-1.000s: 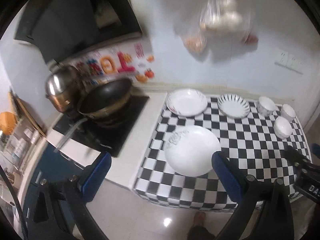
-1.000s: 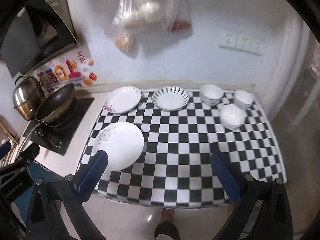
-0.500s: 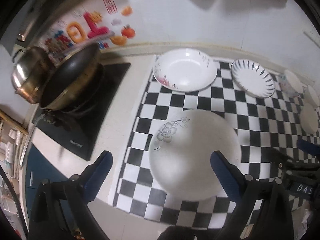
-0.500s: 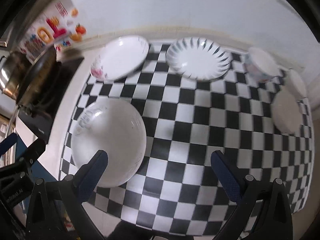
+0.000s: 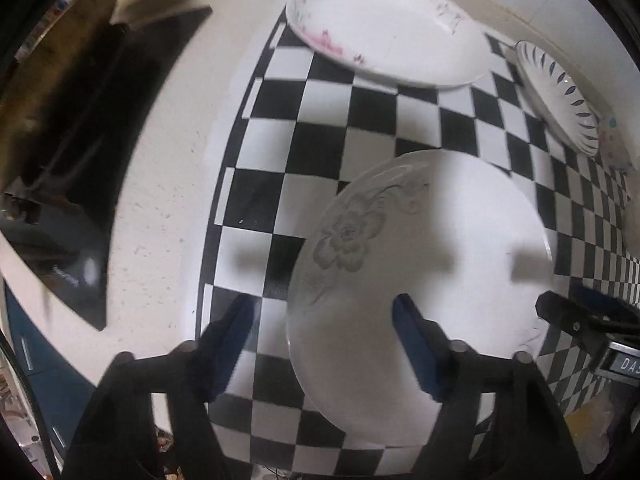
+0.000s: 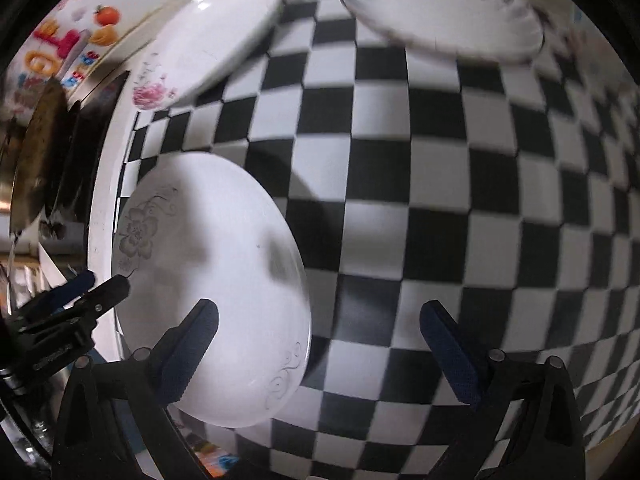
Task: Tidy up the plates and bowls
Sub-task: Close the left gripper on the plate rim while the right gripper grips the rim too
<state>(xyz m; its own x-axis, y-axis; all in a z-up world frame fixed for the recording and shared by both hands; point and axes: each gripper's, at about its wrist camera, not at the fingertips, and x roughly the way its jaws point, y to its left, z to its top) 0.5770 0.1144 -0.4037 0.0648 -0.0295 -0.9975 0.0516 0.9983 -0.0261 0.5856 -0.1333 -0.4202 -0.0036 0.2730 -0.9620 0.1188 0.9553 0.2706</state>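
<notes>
A large white plate with a grey flower (image 5: 424, 264) lies near the front left of the checkered counter; it also shows in the right wrist view (image 6: 208, 280). My left gripper (image 5: 324, 344) is open and straddles the plate's left rim, close above it. My right gripper (image 6: 320, 352) is open and straddles the plate's right rim. A white plate with pink flowers (image 5: 384, 28) (image 6: 208, 44) and a blue-striped plate (image 5: 560, 96) (image 6: 440, 12) lie at the back. A bowl (image 5: 634, 220) shows at the far right edge.
A black cooktop (image 5: 100, 152) with a dark wok (image 5: 52, 60) is to the left of the checkered mat (image 6: 460, 200). The counter's front edge runs just below both grippers. The wall with colourful stickers (image 6: 60, 44) is behind.
Both grippers have come down and forward, from high above the counter to close over the flowered plate, one at each side of it. The dishes have not moved.
</notes>
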